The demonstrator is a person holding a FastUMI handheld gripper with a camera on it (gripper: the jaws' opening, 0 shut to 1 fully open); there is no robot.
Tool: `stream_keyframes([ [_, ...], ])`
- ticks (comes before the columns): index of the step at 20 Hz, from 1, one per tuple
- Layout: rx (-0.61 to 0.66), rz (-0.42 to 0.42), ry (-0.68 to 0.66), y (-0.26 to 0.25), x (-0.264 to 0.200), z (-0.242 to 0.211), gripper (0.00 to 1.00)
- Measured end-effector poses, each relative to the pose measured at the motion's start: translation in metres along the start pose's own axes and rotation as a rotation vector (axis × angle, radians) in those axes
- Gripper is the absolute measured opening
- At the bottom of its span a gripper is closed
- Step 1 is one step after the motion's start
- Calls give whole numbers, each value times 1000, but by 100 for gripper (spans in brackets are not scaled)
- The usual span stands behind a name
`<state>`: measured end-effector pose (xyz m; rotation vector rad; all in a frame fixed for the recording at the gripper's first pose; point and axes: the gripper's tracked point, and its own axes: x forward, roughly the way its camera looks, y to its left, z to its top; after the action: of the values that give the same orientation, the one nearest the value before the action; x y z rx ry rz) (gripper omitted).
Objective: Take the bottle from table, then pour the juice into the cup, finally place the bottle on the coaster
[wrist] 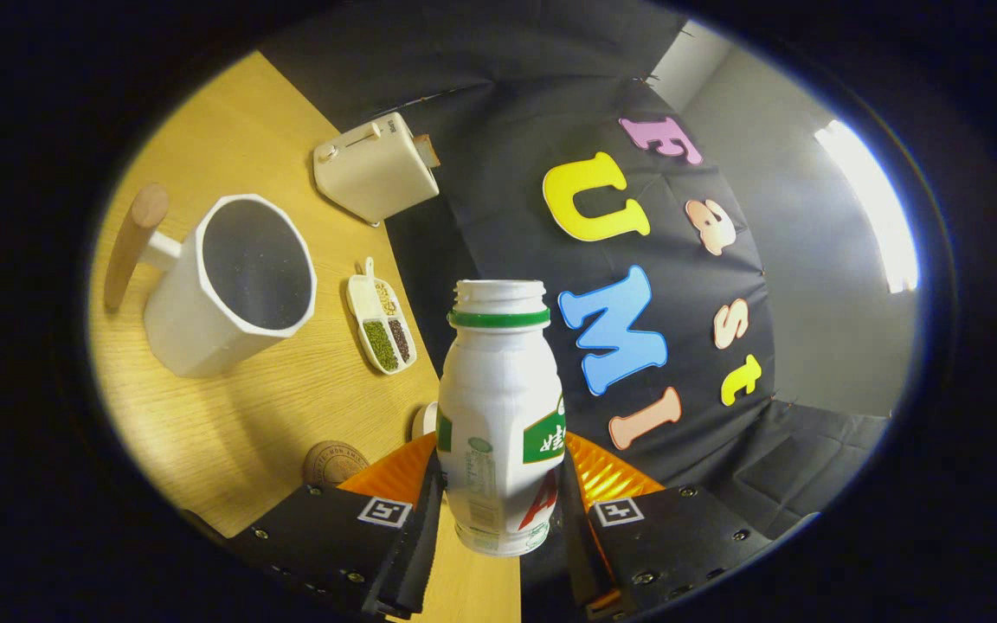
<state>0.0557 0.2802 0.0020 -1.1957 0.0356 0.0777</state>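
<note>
Gripper view, low centre of frame: my gripper [498, 519] is clenched on the bottle [498, 407], both fingers [416, 536] pressing its lower body from either side. Bottle is white plastic w/ a green ring under the threaded neck, cap off, mouth open, green-and-red label wrapped round the lower half. It's held up off the table [230, 415], neck pointing toward centre frame, w/ the table tilted across the left half of the picture.

Left of the bottle, mid-left of frame: cup [230, 290], a white faceted mug w/ a wooden bar handle sticking out toward the left edge; its opening faces the camera, inside looks dark, can't tell any liquid level. Cup and bottle are apart.

Lower left, just beside my left finger: round brown coaster [334, 463], partly cut off by the finger, nothing on it.

Betw. cup and bottle: small white divided dish [382, 324] w/ green, dark and pale grains in separate sections. Upper centre-left, at the table's far edge: cream toaster [375, 167].
</note>
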Motion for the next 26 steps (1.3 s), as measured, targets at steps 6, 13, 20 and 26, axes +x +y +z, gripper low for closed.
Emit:
stream_keyframes([
  [6,-97,-14,-19,6,1,9,62],
  [13,-170,-38,-33,7,-2,13,62],
  [20,-252,-66,-46,5,-5,15,62],
  [26,-331,-94,-61,6,-5,19,62],
])
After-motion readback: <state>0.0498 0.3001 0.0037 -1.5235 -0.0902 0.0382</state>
